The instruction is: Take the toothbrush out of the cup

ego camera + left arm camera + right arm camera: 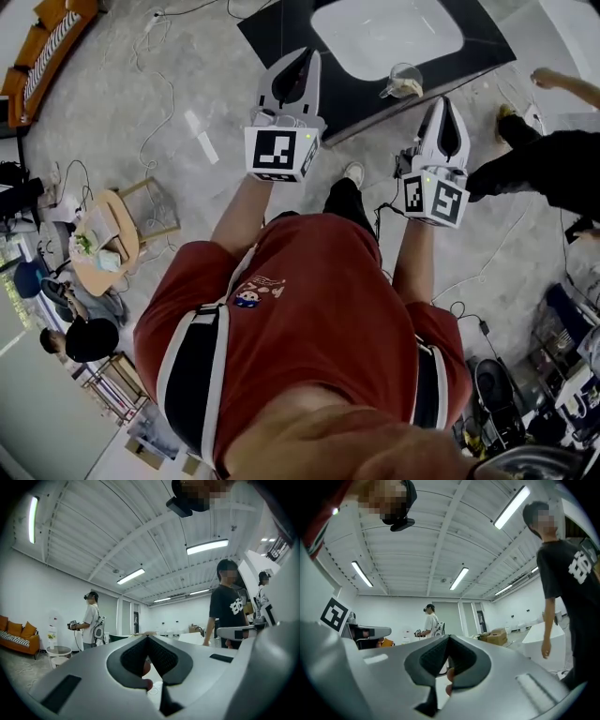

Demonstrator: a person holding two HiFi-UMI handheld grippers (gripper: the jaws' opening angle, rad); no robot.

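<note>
Unclenching the empty right gripper (446,103) before reaching the cup (403,81) seems wise, while the equally clenched left gripper (302,58) steadies it.

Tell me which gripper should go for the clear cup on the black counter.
Right, probably. The right gripper sits close beside the clear glass cup on the black counter; the left gripper is farther away. Both jaws are shut and empty.
</note>
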